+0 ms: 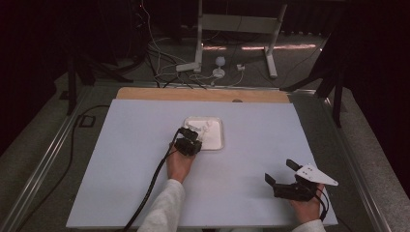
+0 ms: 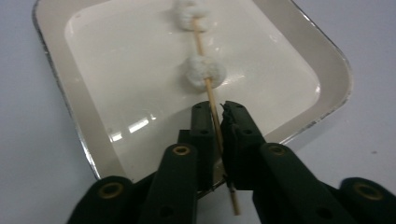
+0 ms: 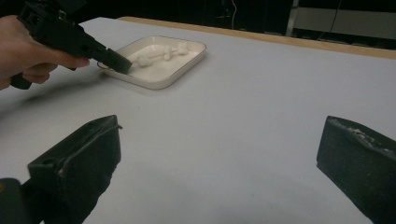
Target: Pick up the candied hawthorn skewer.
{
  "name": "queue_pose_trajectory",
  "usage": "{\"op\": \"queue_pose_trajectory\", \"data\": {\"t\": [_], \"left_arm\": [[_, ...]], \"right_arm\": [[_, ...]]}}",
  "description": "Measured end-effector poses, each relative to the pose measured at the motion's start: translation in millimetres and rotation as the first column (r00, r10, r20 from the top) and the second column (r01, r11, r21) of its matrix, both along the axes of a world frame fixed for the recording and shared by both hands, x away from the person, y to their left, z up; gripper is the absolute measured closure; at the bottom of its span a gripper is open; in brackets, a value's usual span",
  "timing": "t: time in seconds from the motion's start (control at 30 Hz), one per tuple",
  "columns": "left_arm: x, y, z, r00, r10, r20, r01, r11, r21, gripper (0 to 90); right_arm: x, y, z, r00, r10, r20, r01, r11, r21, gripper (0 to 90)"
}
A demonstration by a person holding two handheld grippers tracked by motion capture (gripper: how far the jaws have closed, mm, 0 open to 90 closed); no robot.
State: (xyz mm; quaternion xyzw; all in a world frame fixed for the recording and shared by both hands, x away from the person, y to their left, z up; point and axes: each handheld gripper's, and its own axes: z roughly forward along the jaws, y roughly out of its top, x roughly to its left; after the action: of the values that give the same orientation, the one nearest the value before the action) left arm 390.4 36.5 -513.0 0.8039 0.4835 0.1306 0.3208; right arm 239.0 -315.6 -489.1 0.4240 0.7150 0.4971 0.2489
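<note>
Wooden skewer (image 2: pixel 212 100) w/ white lumps (image 2: pixel 204 70), clamped in my left gripper (image 2: pixel 215 109) over white tray (image 2: pixel 84 112) mid-table; top lump cut off at frame edge. Right gripper (image 1: pixel 282 172) spread wide, holding nothing, near table's right edge.

A pale sheet (image 1: pixel 145 159) covered the table, a wooden edge (image 1: pixel 203 94) showing along its far side. Beyond it, white stand legs (image 1: pixel 270 53) and cables (image 1: pixel 159 63) lay on the floor.

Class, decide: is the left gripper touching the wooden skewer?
Touching. The left gripper view shows the left gripper with both jaws closed against the wooden skewer, no gap either side.
</note>
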Motion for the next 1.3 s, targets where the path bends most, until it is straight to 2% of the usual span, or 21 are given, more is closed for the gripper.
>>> {"op": "queue_pose_trajectory", "data": {"t": [0.3,0.53,0.83,0.97,1.2,1.3], "left_arm": [[-1.3,4.7,0.7,0.9997,0.021,-0.01,-0.021,0.9982,-0.056,89.6],[-9.6,17.6,11.2,0.9997,0.023,0.013,-0.022,0.995,-0.098,89.6],[-27.2,32.1,29.4,0.9984,0.019,0.054,-0.012,0.991,-0.133,89.6],[-37.7,39.0,36.2,0.9975,0.0,0.07,0.01,0.9896,-0.143,89.6],[-54.1,56.0,43.8,0.9949,-0.002,0.101,0.02,0.9829,-0.183,89.6],[-61.1,63.7,45.4,0.9938,-0.003,0.111,0.023,0.9825,-0.185,89.6]], "right_arm": [[-0.1,0.1,0.1,1.0,-0.004,0.001,0.004,1.0,0.002,0.0],[0.4,-0.2,-0.4,1.0,-0.008,0.001,0.008,1.0,0.003,0.0],[-0.7,-1.0,-1.0,0.9998,-0.017,0.006,0.017,0.9998,0.003,0.0],[-0.9,-1.6,-0.8,0.9997,-0.021,0.015,0.021,0.9998,0.007,0.0],[-0.7,3.2,2.7,0.9992,-0.027,0.031,0.026,0.9994,0.025,0.0],[0.7,6.3,8.0,0.9988,-0.021,0.044,0.02,0.9996,0.018,0.0]]}}
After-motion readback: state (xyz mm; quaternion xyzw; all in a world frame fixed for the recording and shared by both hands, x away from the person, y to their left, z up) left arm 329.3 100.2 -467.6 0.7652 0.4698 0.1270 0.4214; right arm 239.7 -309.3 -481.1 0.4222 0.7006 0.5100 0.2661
